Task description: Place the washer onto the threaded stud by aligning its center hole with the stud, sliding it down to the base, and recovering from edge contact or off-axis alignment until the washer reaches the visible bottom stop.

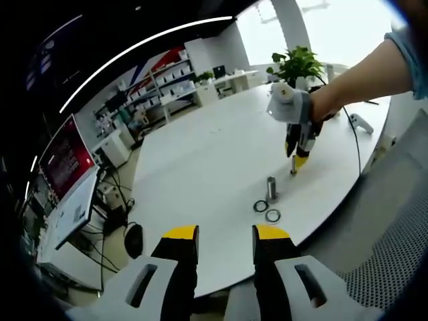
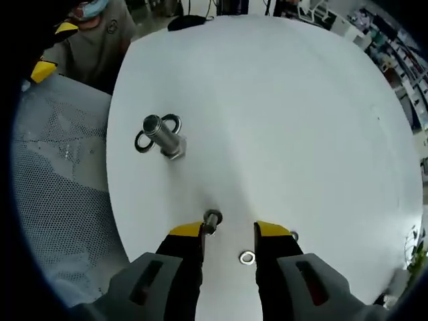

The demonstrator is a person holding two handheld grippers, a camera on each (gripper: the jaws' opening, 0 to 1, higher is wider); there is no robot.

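Observation:
In the left gripper view, a grey threaded stud (image 1: 271, 188) stands upright on the round white table (image 1: 200, 154), with two washers (image 1: 261, 206) (image 1: 273, 215) lying flat at its foot. My left gripper (image 1: 226, 234) is open above the near table edge, well short of them. Beyond the stud, a hand holds my right gripper (image 1: 294, 166) tips-down near the table. In the right gripper view, the stud (image 2: 164, 136) and its two washers (image 2: 142, 142) (image 2: 172, 120) are far ahead on the left. My right gripper (image 2: 230, 233) is open over a small washer (image 2: 247, 257), with a small stud (image 2: 212, 219) beside its left fingertip (image 2: 188, 231).
A grey mesh chair (image 2: 53, 187) stands against the table edge, and a person (image 2: 93, 40) is behind it. A potted plant (image 1: 297, 63) stands at the far side of the table. A red-screened monitor (image 1: 63, 157) and cables are on the floor beyond it.

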